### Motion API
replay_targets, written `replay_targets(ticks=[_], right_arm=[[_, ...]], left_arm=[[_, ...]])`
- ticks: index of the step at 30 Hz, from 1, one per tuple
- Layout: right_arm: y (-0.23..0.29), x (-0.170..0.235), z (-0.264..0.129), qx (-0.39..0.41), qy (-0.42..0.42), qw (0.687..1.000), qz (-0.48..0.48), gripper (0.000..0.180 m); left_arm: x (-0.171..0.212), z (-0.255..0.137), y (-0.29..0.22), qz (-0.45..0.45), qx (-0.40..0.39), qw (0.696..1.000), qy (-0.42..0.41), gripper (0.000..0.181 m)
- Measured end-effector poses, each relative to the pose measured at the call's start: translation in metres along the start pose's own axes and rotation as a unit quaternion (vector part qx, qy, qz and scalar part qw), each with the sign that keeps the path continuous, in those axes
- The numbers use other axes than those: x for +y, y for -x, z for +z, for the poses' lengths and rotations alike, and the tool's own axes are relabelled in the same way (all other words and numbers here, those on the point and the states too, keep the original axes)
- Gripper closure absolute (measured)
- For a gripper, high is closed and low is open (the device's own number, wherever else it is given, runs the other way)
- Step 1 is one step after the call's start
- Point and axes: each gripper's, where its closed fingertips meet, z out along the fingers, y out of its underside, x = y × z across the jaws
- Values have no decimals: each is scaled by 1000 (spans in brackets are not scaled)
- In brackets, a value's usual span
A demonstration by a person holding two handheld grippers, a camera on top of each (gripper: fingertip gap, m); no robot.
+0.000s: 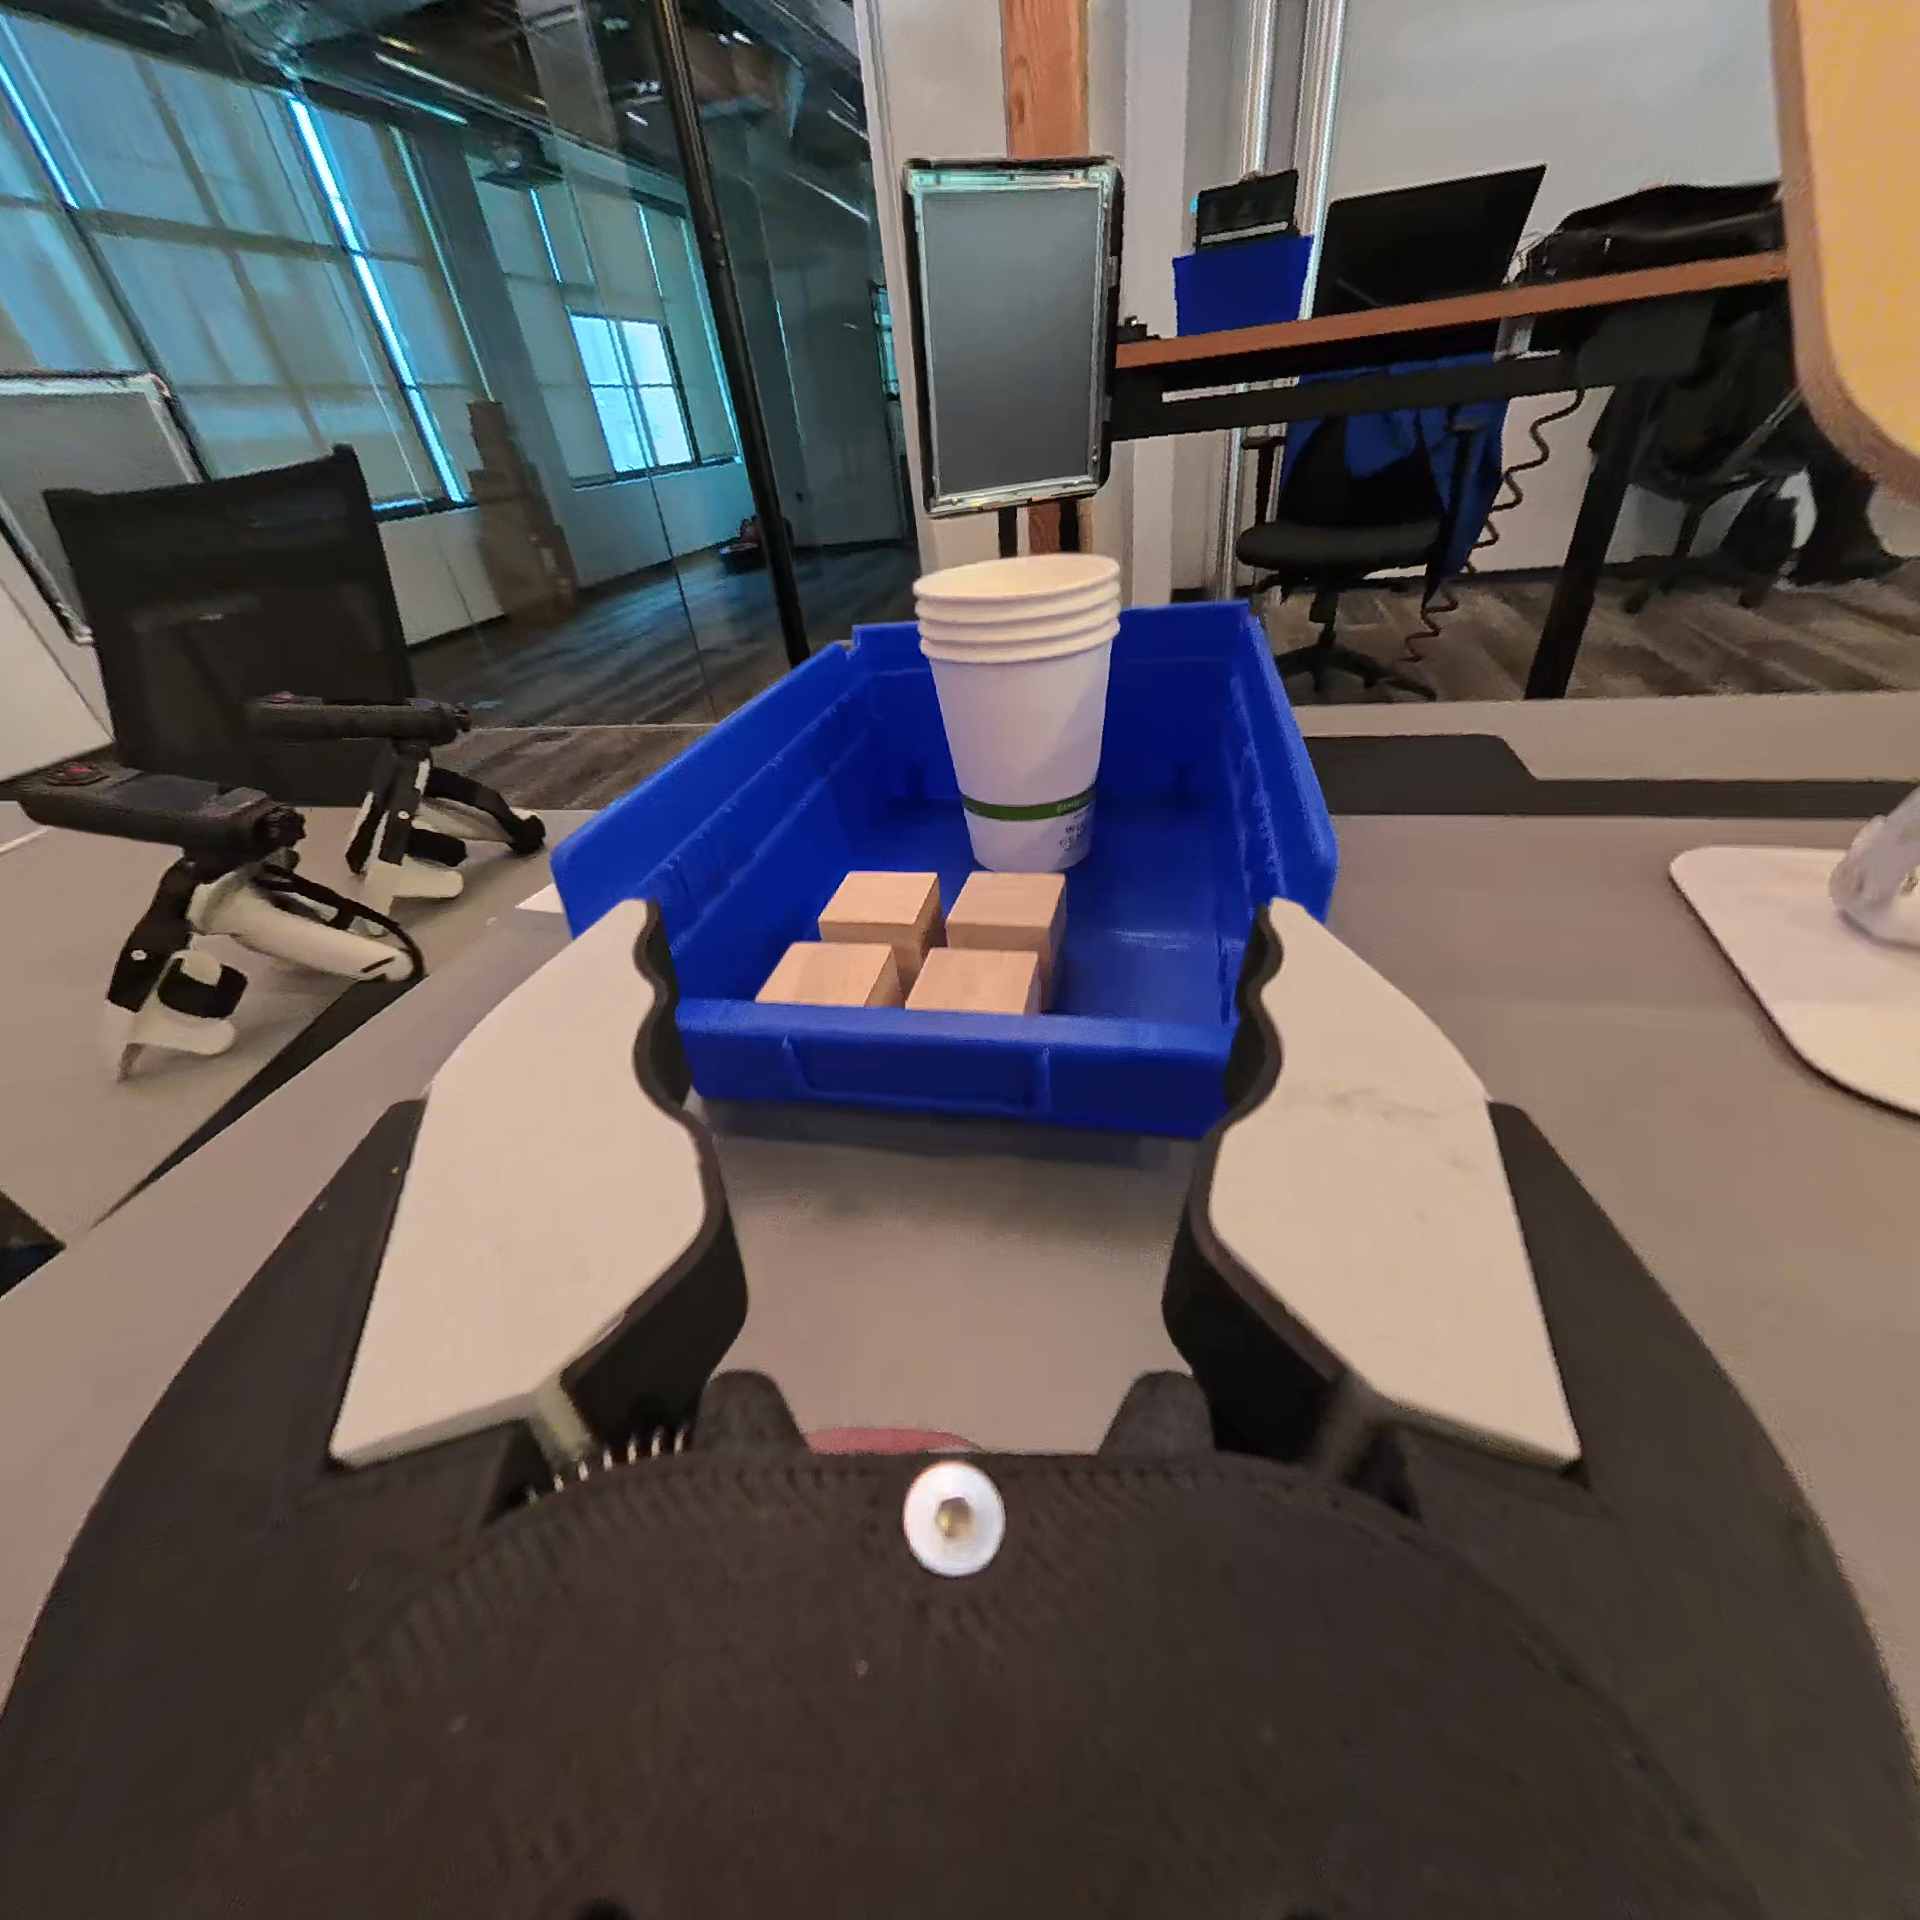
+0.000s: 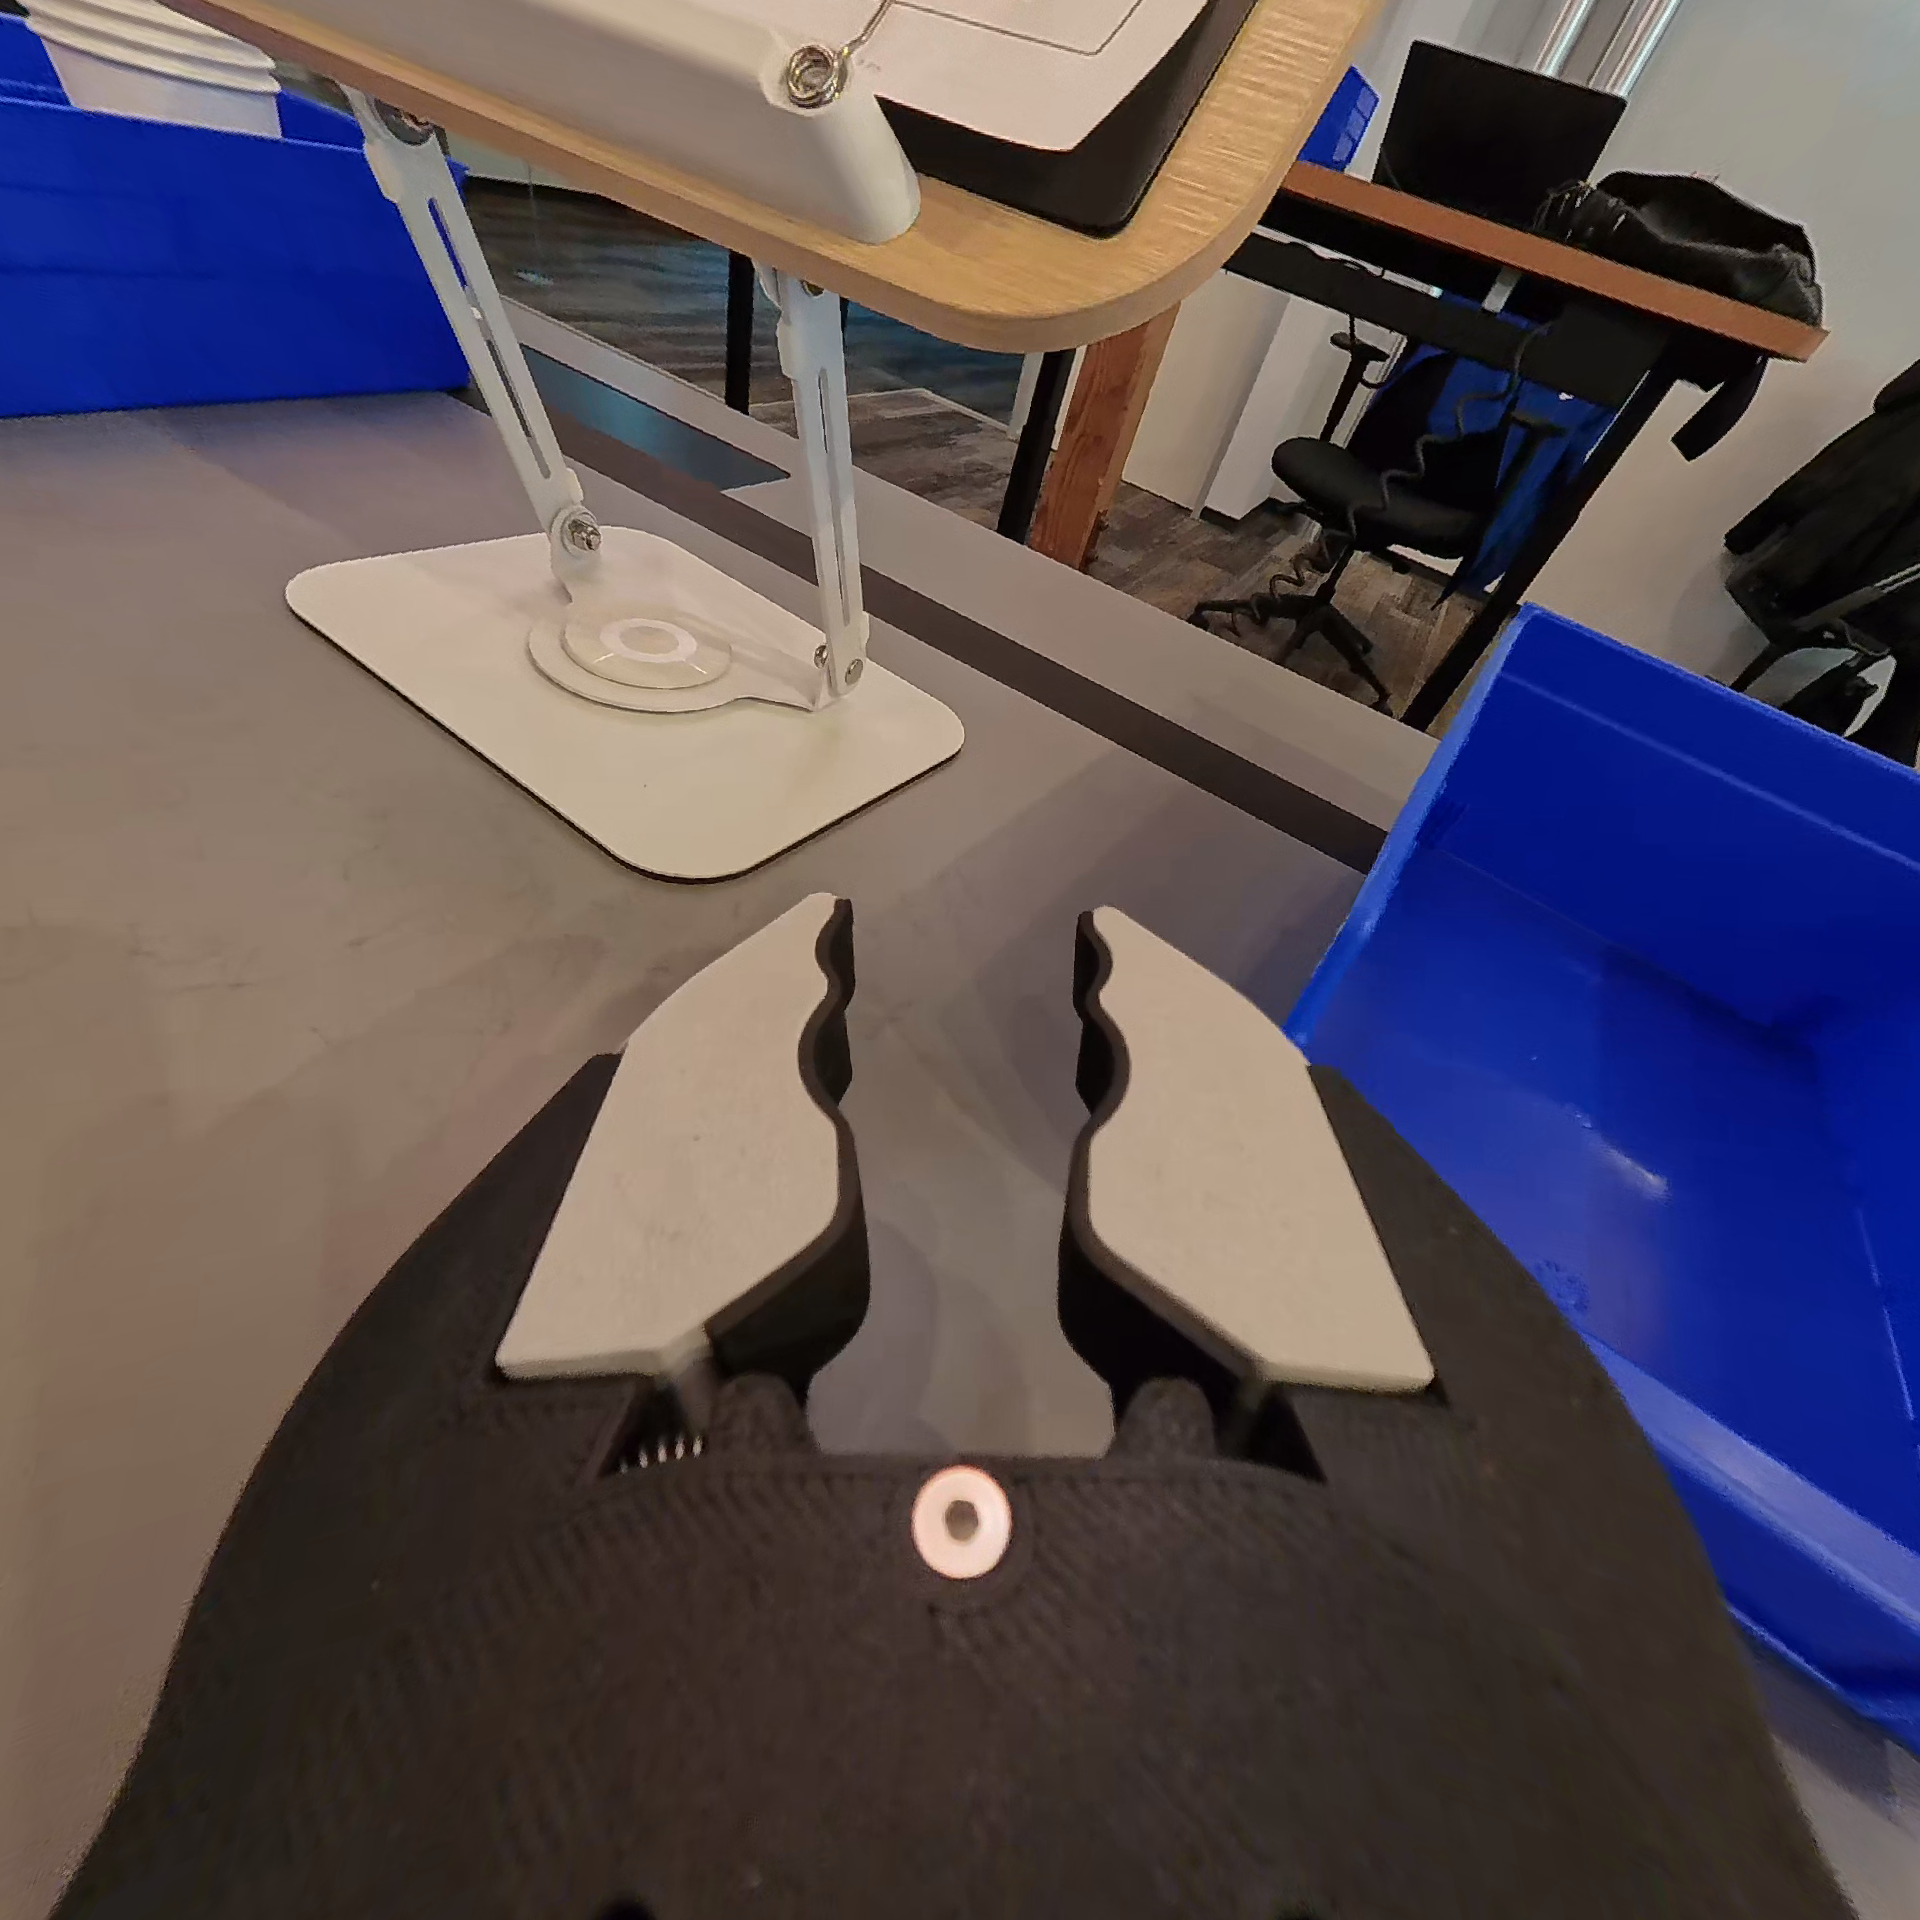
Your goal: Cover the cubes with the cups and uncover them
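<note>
Cubes [image 1: 914, 956]: four pale wooden blocks, packed two by two on the floor of the blue bin [image 1: 748, 821], toward its near wall, all uncovered.
Cups [image 1: 1023, 717]: white paper cups nested in one upright stack, mouths up, standing in the same bin just behind the cubes.
Blue bin: open-topped, resting on the grey desk [image 1: 935, 1236] straight ahead of the left claw.
Left claw [image 1: 951, 997]: released, jaws spread wide and holding nothing, short of the bin's front wall.
Right claw [image 2: 964, 940]: released with a narrower gap, nothing between the fingers, above bare desk.
Second bin [image 2: 1621, 1091]: blue, just right of the right claw.
White stand [image 2: 623, 717]: flat base on the desk beyond the right claw, carrying a tilted wooden board [image 2: 1039, 239].
Spare grippers [image 1: 260, 873]: two, parked on the desk at far left.
</note>
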Motion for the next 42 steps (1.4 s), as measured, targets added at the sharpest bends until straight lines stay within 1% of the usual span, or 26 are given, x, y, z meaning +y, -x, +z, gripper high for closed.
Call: replay_targets(ticks=[4, 11, 13, 16, 18, 21, 23, 25, 28, 31, 32, 36, 37, 41, 42], right_arm=[[2, -1, -1, -5, -3, 1000, 0, 137], [-1, -3, -4, -3, -7, 1000, 6, 136], [1, -3, -4, -7, -6, 1000, 6, 135], [4, -3, -3, -12, -6, 1000, 6, 136], [4, -1, -2, -15, -2, 1000, 10, 136], [3, 0, -1, -17, 1, 1000, 14, 137], [4, 0, -1, -19, 2, 1000, 15, 137], [4, 1, 0, -21, 3, 1000, 14, 137], [5, 1, 0, -23, 4, 1000, 14, 137], [4, 1, -1, -24, 3, 1000, 18, 137], [4, 1, -1, -24, 3, 1000, 20, 137], [4, 1, -1, -26, 4, 999, 18, 137], [5, 1, -1, -26, 4, 999, 18, 137], [4, 1, -1, -27, 5, 999, 20, 137], [4, 1, -1, -28, 4, 999, 21, 137]], left_arm=[[8, -6, -7, 29, -1, 1000, 5, 76], [13, 0, -7, 8, 6, 1000, 12, 77], [12, 1, -5, 7, 17, 1000, 15, 81], [6, 3, 11, 6, 21, 999, 28, 81], [-2, 6, 31, 4, 18, 999, 43, 80], [-12, 13, 57, -6, 26, 997, 78, 84], [-18, 19, 70, 3, 30, 995, 95, 91], [-21, 30, 72, 8, 47, 992, 115, 98], [-22, 58, 61, 42, 73, 985, 151, 96], [-12, 88, 42, 91, 97, 970, 202, 103], [-7, 97, 38, 104, 99, 965, 220, 102], [25, 128, 30, 135, 99, 942, 291, 104], [33, 133, 29, 137, 100, 937, 307, 107], [56, 146, 29, 147, 85, 920, 354, 108], [61, 147, 30, 148, 80, 916, 364, 110]])
